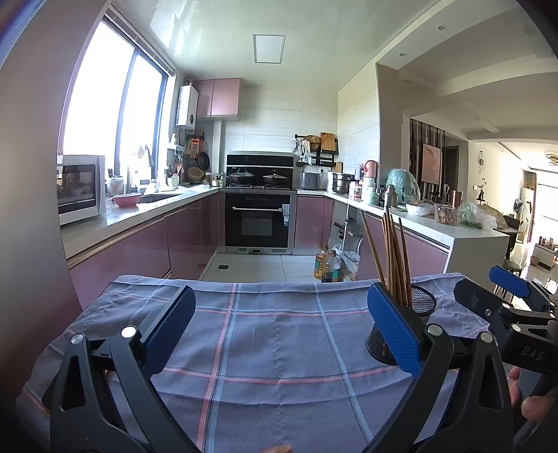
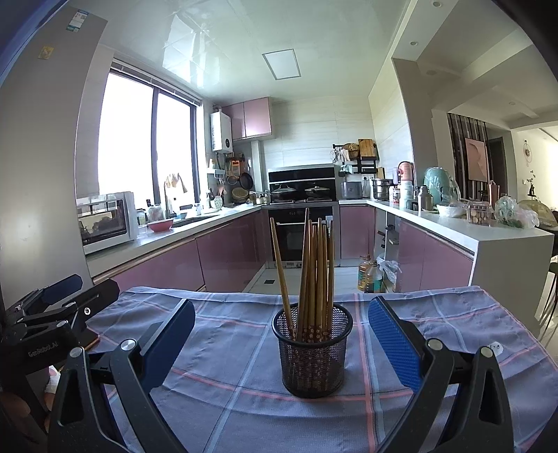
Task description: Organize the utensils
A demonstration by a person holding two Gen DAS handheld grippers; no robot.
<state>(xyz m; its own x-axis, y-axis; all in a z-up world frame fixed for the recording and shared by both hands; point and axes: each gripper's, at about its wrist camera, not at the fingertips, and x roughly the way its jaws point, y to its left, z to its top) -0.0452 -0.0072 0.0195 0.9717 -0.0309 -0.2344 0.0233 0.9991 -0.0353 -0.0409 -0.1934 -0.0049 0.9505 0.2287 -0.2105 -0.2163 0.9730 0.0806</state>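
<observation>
Both our tools, left (image 1: 279, 334) and right (image 2: 280, 339), gape empty over the cloth-covered surface (image 2: 223, 348), the chopsticks (image 2: 315, 275) upright in a mesh holder (image 2: 313, 355) between the right tool's fingers, untouched.

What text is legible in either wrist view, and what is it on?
"DAS": on the black body of the right tongs, seen from the left wrist view.
"GenRobot.AI": on the black body of the left tongs, seen from the right wrist view.
Stickers on the fridge: too small to read.
Oven panel markings: blurred.
Oil bottle labels: unreadable.
</observation>
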